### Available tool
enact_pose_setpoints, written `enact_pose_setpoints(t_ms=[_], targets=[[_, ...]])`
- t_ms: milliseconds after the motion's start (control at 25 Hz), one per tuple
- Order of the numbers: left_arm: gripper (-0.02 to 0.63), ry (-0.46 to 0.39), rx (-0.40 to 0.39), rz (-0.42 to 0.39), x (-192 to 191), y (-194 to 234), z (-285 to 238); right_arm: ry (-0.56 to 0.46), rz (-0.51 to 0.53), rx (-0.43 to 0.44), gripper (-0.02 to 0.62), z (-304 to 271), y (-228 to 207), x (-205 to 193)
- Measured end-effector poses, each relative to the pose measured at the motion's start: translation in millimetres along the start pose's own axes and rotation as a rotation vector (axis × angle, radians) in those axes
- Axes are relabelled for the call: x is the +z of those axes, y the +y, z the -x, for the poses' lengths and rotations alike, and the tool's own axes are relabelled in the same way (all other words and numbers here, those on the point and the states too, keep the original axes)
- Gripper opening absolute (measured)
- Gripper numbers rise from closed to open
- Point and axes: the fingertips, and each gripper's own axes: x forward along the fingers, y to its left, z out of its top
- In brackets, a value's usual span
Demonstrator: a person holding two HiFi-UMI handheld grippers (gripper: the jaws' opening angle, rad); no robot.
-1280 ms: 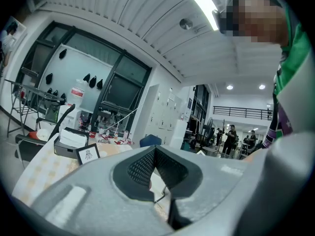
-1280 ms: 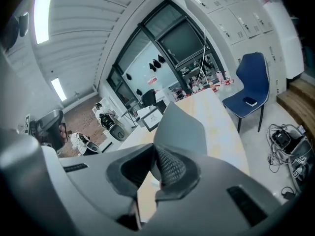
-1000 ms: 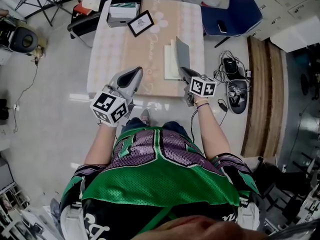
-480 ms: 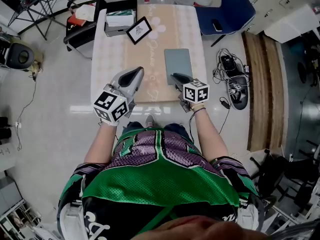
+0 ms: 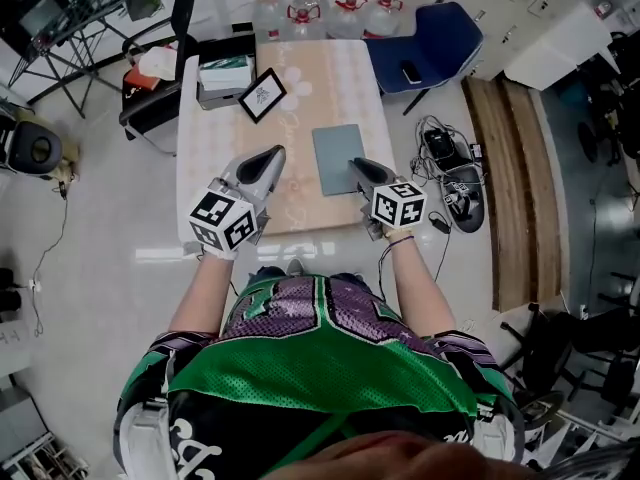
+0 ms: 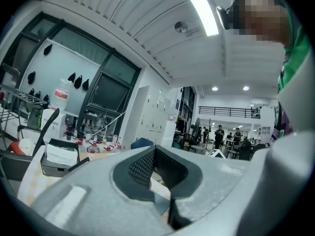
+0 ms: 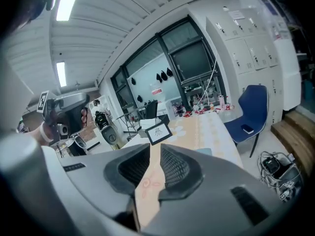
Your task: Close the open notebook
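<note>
On my feed: green mesh jersey, purple and black panels, short sleeves, thin band on the right wrist. Left gripper and right gripper have grey shells and black ribbed pads lining the jaws. A white cube with black square markers sits behind each.

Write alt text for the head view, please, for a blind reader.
A closed grey notebook lies flat on a table. A person in green holds the left gripper and right gripper, its empty jaws just opening, over the table's near half.
</note>
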Motion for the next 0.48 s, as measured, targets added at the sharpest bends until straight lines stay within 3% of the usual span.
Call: enact_pose_setpoints(t_ms=[480], targets=[[0.014,-0.010,0.056,-0.006,16,-23,-12,-0.102,-0.008,-0.038,0.064,72,-19,53]])
